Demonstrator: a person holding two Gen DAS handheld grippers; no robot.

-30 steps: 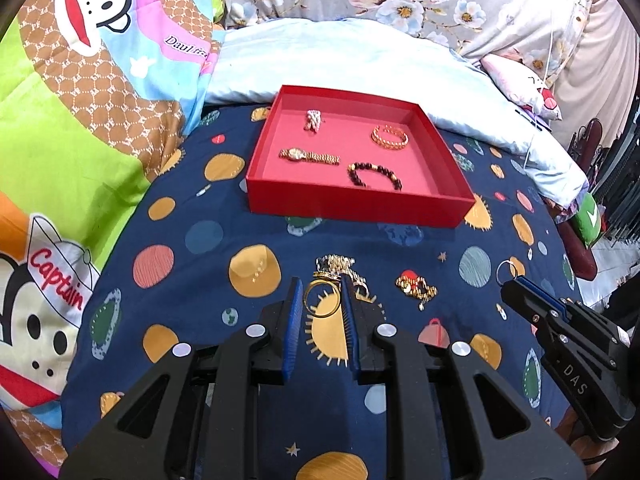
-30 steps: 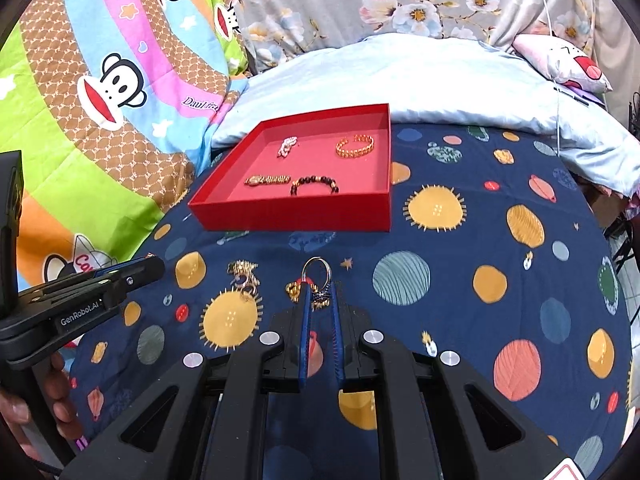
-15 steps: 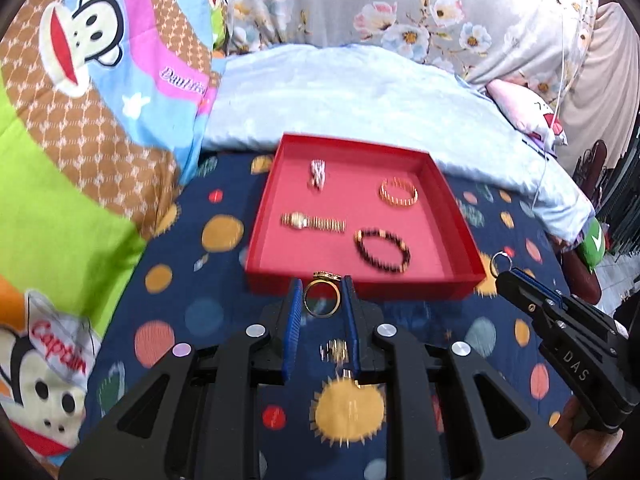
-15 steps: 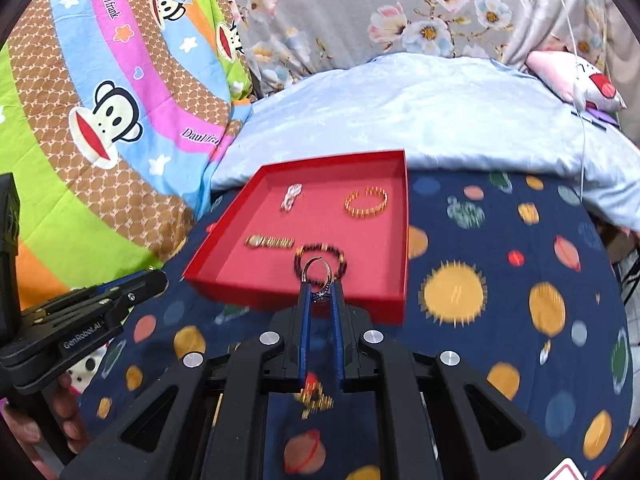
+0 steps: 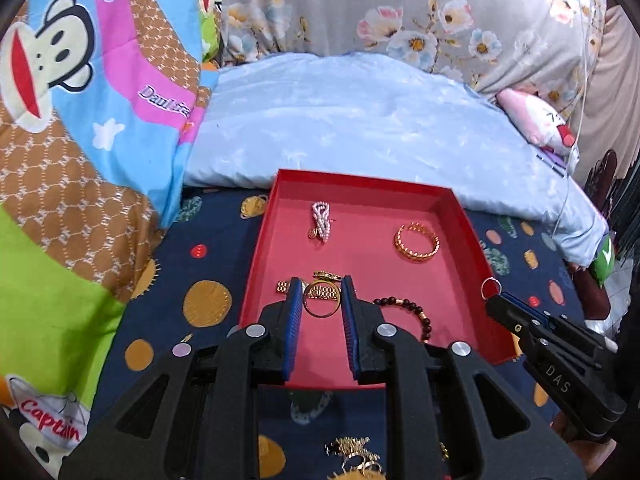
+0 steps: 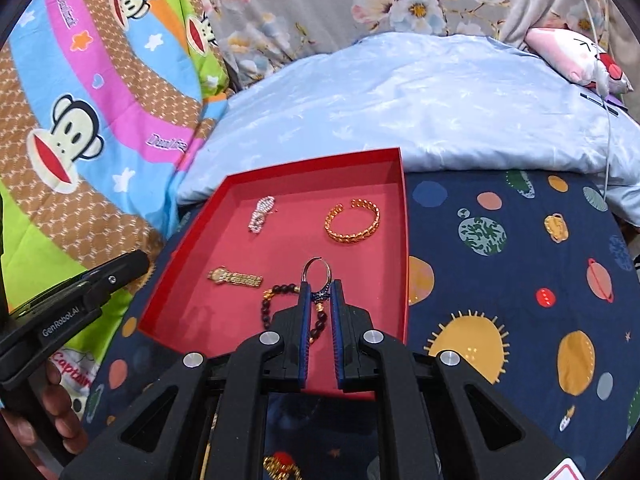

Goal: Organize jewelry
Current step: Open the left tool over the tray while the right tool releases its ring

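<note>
At lower centre, over the red tray (image 5: 256, 264), a gold ring (image 5: 321, 303) is clamped by the left gripper (image 5: 321, 300); a silver ring (image 6: 317, 274) is pinched by the right gripper (image 6: 319, 296).

Planet-print sheet (image 6: 500, 264), pale-blue pillow (image 5: 360, 120), perhaps a plush toy (image 6: 576, 60).

Both grippers angle downward side by side: the left gripper (image 5: 321, 300) clamps a gold ring, the right gripper (image 6: 319, 294) pinches a silver ring, a hand (image 6: 52, 416) gripping the left handle.
</note>
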